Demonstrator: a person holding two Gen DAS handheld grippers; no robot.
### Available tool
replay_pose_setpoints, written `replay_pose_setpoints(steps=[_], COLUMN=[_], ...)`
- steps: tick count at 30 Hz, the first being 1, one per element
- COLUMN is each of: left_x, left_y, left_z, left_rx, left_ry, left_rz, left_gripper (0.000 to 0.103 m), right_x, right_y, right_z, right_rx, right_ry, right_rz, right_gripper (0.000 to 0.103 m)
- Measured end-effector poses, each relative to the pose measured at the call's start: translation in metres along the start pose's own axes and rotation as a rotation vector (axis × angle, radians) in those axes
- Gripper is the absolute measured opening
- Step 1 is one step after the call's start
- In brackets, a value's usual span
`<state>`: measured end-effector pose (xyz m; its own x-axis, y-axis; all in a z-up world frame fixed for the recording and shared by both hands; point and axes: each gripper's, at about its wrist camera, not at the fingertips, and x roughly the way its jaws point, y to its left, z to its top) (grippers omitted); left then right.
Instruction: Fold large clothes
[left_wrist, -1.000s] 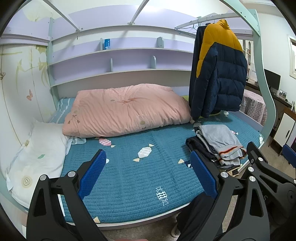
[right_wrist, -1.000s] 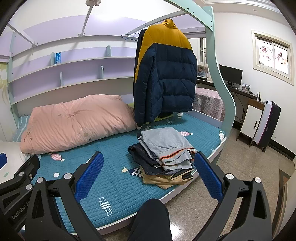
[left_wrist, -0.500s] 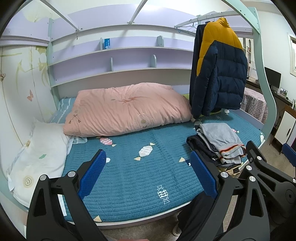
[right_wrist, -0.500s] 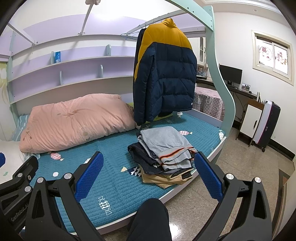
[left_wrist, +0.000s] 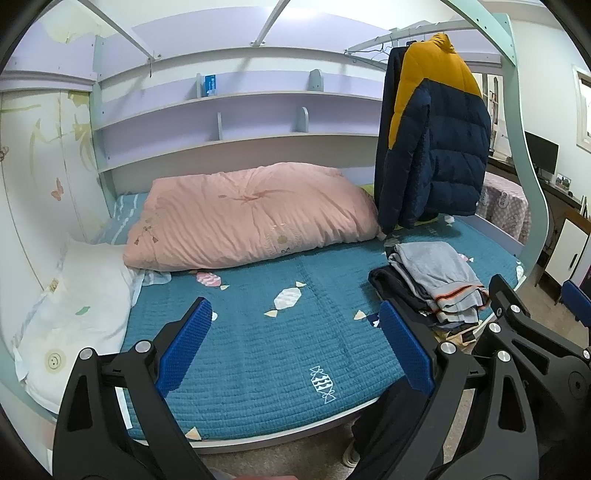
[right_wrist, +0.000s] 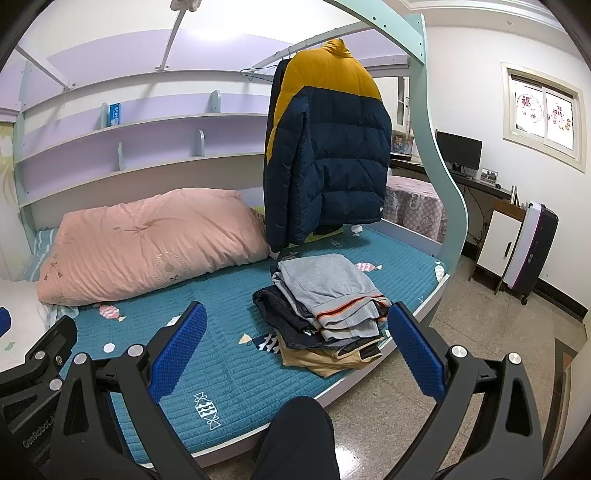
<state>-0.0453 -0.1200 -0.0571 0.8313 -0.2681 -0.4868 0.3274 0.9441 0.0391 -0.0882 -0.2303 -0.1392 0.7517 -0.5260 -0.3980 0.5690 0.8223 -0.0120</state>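
Folded clothes stack (left_wrist: 439, 280), lower layers partly hidden behind wide-spread jaws.

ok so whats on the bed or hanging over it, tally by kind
hanging puffer jacket: 1
pile of folded clothes: 1
pink quilt: 1
white pillow: 1
total: 4
The number of garments inside the pile can't be told from these views.

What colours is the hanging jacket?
Navy with a mustard-yellow top; jacket shows best in the right wrist view.
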Motion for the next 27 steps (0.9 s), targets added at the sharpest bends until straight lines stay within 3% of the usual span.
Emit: replay_pose_setpoints(steps=[27], left_x=[-0.0026], left_y=[-0.0014], left_z=[-0.0015], left_rx=[-0.010], left_ry=[0.020], left_rz=[0.011], left_gripper=[0.093], right_x=[-0.0076], right_y=[-0.0056], right_z=[-0.0027], right_rx=[0.008], right_ry=[-0.005], right_rz=[-0.002], right_gripper=[0.095])
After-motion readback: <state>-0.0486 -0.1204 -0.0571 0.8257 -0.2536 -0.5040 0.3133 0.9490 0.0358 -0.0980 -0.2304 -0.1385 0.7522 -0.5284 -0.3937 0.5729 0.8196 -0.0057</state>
